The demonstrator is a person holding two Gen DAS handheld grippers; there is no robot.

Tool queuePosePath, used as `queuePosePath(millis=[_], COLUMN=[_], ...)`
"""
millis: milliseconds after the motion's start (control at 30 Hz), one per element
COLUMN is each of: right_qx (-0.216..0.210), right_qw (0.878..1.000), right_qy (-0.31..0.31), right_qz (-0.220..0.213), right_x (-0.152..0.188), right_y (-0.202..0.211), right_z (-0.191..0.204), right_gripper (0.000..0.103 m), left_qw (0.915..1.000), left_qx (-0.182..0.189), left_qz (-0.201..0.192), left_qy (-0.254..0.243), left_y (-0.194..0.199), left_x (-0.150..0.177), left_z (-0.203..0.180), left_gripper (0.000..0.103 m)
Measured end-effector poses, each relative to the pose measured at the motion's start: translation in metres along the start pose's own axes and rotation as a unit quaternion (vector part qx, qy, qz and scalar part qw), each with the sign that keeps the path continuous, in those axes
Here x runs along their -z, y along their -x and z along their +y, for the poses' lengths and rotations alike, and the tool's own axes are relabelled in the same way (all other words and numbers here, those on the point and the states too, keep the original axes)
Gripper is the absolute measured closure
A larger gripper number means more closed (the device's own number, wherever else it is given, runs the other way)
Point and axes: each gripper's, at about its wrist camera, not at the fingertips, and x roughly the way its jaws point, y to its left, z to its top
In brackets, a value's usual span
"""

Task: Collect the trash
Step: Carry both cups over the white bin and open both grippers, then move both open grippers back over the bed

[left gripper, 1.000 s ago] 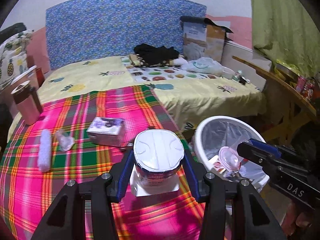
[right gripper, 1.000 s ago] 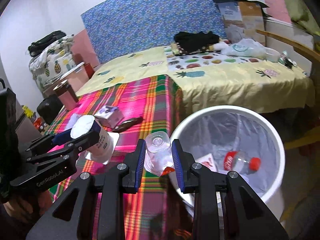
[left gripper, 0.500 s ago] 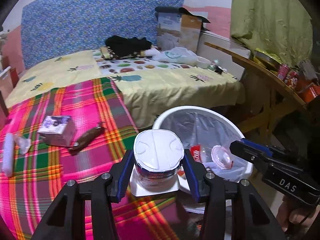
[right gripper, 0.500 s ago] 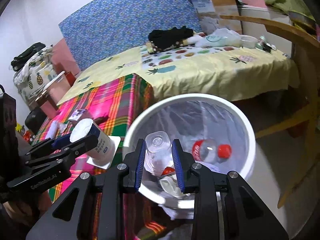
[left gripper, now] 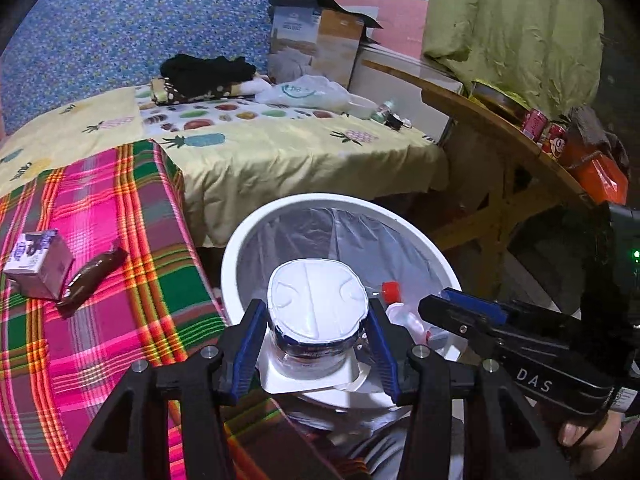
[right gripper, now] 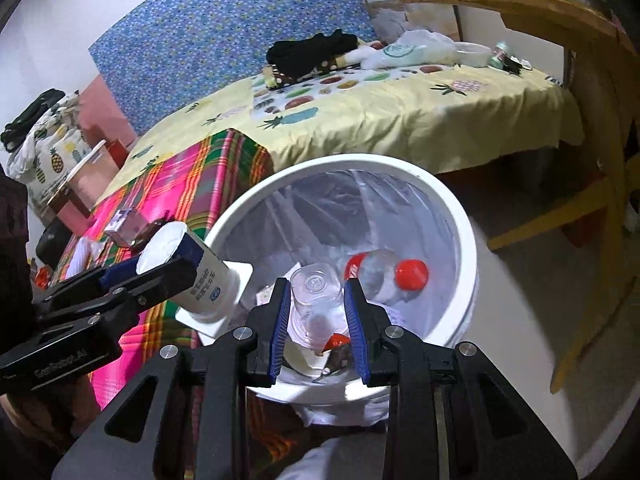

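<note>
Left gripper (left gripper: 316, 336) clamps white tub (left gripper: 316, 316) over bin (left gripper: 248, 236), right gripper (right gripper: 316, 316) clamps clear cup (right gripper: 316, 300) above bin, bottle (right gripper: 384, 270) inside

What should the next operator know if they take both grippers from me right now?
Left gripper: shut on the white yogurt cup, held upside down at the near rim of the white bin.
Right gripper: shut on the clear plastic cup, also inverted, over the bin's opening.
Done: a red-capped bottle and some scraps already lie in the bin.
Left: release both cups into the bin, then fetch the purple carton and brown wrapper from the plaid cloth.
</note>
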Motion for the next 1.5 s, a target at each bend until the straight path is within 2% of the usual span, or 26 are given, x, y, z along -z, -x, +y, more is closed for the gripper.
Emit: queuePosePath(millis=[67, 133, 200, 467, 700, 1500], right_qx=[0.001, 0.001, 0.0, 0.001, -0.011, -0.087], right_qw=[1.0, 1.0, 1.0, 1.0, 0.999, 0.991], right_qy=[-0.003, -0.006, -0.006, 0.004, 0.023, 0.101], right_qz=[-0.001, -0.004, -0.006, -0.008, -0.02, -0.017], right_x=[0.0, 0.001, 0.001, -0.001, 0.0, 0.012], right_y=[0.001, 0.002, 0.003, 0.007, 0.015, 0.019], right_z=[-0.002, -0.003, -0.003, 0.001, 0.015, 0.089], right_gripper=[0.071, 0.054, 0.048, 0.048, 0.048, 0.048], left_qw=[1.0, 1.0, 1.0, 0.9998, 0.999, 0.9879], left_qx=[0.001, 0.0, -0.002, -0.01, -0.033, -0.124], left_qz=[0.0, -0.003, -0.007, -0.015, -0.024, -0.045], left_qy=[0.0, 0.004, 0.006, 0.008, 0.016, 0.082], left_y=[-0.001, 0.0, 0.001, 0.012, 0.033, 0.112], left_x=[0.0, 0.0, 0.0, 0.001, 0.01, 0.066], left_z=[0.0, 0.001, 0.002, 0.006, 0.014, 0.077], left_gripper=[0.05, 0.045, 0.045, 0.045, 0.045, 0.045])
